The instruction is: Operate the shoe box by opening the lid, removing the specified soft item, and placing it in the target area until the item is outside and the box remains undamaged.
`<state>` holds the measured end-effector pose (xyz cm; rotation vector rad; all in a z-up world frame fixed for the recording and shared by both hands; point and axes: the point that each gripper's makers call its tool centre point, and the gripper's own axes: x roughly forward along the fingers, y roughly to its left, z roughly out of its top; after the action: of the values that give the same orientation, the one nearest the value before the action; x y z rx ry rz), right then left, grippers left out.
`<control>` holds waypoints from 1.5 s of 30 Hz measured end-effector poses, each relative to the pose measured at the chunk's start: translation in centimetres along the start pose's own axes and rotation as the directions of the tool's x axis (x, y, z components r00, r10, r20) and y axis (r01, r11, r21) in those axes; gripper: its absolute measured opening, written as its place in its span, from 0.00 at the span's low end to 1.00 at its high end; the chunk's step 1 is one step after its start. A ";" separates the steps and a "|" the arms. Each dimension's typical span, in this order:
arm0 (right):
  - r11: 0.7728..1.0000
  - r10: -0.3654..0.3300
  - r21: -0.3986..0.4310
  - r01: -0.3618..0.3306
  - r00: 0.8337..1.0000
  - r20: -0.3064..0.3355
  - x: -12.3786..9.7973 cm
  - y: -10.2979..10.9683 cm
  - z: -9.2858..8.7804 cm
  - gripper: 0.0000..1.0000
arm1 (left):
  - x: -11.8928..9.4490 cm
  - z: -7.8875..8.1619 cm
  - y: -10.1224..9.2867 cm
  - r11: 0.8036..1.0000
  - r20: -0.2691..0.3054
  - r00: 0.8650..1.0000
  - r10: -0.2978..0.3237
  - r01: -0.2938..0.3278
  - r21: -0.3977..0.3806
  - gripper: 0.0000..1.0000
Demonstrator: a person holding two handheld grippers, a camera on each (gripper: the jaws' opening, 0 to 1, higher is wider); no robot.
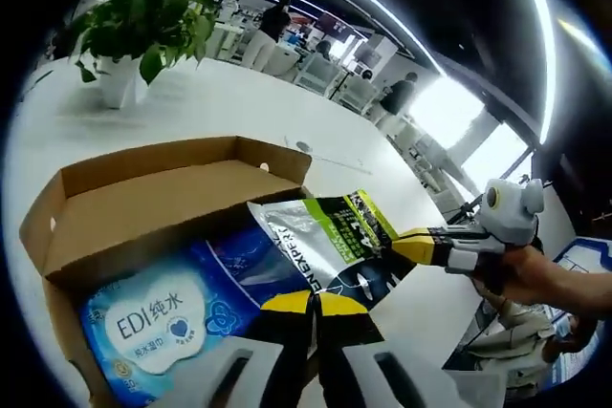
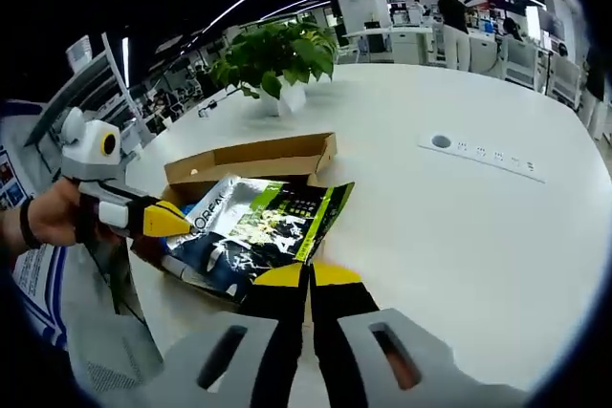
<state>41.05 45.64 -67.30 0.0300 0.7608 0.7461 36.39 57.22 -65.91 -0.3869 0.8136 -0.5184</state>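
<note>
The shoe box (image 1: 163, 200) is plain brown cardboard. Inside it lies a blue pack (image 1: 167, 317) with a white cloud-shaped label. The soft pouch (image 1: 330, 241) is dark navy, silver and lime green, apparently with white lettering. Both claws (image 1: 311, 305) (image 2: 308, 277) have yellow tips on black fingers. The counter (image 2: 459, 198) is white; the plant (image 1: 143, 16) is green in a white pot.

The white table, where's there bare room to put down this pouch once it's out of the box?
The white table is bare beside the cardboard box, running out to the inset round socket, and bare between box and potted plant. It is crowded at the box: both grippers, left and right, meet on the pouch above the blue wipes pack.
</note>
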 end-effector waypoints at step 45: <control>0.966 -0.171 0.204 0.159 0.984 0.041 -10.3 -9.2 -7.6 0.00 | 8.4 -3.1 -11.3 0.972 -0.195 0.972 -0.134 0.167 0.165 0.00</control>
<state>36.78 30.56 -69.12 0.1681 0.7699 0.5057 35.63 42.88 -66.91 -0.2365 0.9093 -0.7731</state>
